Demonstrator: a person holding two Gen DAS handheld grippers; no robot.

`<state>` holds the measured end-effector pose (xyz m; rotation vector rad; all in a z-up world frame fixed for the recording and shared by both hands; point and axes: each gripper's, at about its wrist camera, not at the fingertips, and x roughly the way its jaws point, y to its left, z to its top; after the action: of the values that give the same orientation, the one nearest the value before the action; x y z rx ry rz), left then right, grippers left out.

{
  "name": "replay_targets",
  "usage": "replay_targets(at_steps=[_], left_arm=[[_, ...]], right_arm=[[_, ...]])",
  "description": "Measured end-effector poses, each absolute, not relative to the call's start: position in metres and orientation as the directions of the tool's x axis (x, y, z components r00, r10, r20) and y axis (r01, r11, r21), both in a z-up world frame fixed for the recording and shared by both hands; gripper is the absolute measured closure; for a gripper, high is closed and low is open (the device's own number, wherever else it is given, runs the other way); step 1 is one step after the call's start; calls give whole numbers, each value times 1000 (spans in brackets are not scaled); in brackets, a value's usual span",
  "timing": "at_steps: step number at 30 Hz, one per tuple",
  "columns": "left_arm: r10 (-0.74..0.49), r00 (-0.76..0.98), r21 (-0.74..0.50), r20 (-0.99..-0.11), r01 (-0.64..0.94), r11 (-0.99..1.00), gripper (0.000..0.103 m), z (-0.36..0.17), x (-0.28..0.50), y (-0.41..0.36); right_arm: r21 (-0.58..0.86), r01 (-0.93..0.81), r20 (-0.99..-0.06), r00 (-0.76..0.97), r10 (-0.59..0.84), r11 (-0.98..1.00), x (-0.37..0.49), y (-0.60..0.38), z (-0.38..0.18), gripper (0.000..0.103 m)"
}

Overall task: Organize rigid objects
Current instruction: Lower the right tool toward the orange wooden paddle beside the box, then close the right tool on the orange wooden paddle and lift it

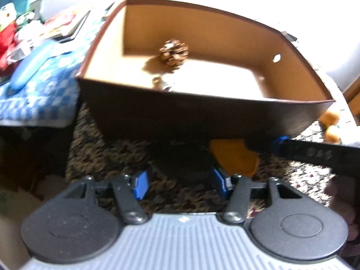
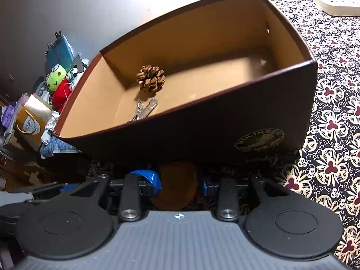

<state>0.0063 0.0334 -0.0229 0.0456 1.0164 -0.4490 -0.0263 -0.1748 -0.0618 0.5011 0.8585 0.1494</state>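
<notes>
Box (image 2: 225,135) wall looms before right gripper (image 2: 178,185) clamping orange piece (image 2: 177,186); left gripper (image 1: 180,185) jaws apart.

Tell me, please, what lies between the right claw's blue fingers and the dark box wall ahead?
An orange-brown object sits between the right claw fingers, just below the box wall; whether they pinch it is unclear. The right wrist view shows this.
</notes>
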Motion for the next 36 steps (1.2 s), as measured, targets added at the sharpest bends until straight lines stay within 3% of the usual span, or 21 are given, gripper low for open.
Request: replay_targets(at_steps=[7,18,36], left_arm=[[-439,414,-207,-797,496,843,47,-30,4,8],[-496,368,-237,-786,562,793,53,-41,9,-17],[-562,251,-260,-788,692,674,53,-42,-32,-56]], right_arm=[[531,95,-672,652,350,842,-28,-187,-65,86],[639,124,-643,628,439,759,-27,-196,-79,86],[597,169,-676,633,378,784,-70,-236,-71,86]])
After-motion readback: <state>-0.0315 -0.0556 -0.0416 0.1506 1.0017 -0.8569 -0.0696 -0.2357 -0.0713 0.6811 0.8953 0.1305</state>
